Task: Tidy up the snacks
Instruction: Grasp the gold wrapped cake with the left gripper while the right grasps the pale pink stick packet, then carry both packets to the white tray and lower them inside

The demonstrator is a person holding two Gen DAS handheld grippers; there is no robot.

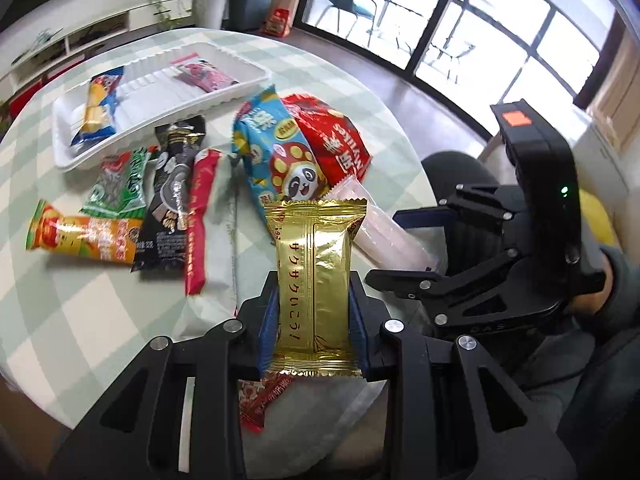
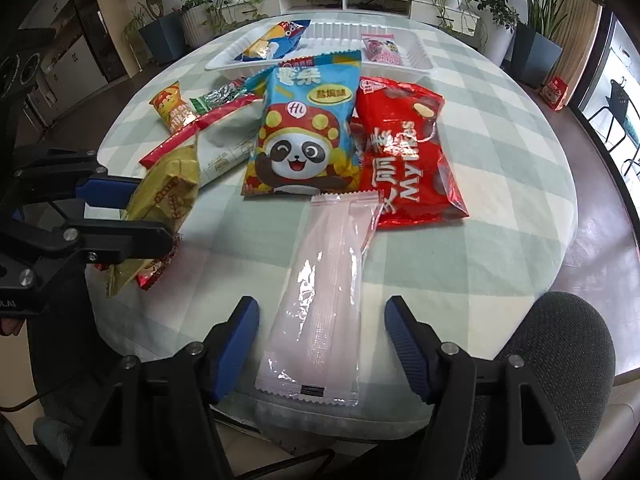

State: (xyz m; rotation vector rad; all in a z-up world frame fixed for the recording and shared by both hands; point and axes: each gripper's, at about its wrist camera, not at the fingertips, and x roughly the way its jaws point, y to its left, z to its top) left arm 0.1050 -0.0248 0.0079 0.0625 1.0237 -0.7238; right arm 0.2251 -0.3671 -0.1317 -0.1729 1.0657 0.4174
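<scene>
The step in hand looks like a transfer: the left gripper [image 1: 314, 312] has its fingers pinching a gold snack bar [image 1: 316, 280] by its long sides, held above the surface [image 1: 80, 320] on the near side of the white tray [image 1: 168, 120]. The tray sits at the far part of the surface and already holds two snacks, a blue-and-yellow pack [image 1: 96, 108] and a pink pack [image 1: 204, 74]. The likely next move is to carry the gold bar across the loose pile to the tray and let go over a bare stretch between those two packs, high enough not to drag the other wrappers.

The right gripper [image 2: 322, 344] has its fingers spread wide, one on each side of the near end of a pale pink bar [image 2: 320, 300] that lies flat, not yet touching it. Closing on it seems the step after.

The left wrist view shows the gold bar's printed face and the grip on it; the right wrist view shows that bar only from the side, crumpled, with a small red packet [image 2: 154, 274] beneath it. The right view alone shows the panda bag [image 2: 304, 128] and red bag [image 2: 404, 144] whole, both lying between the pale pink bar and the tray. The left view alone shows the black packet [image 1: 172, 196] beside the tray.
</scene>
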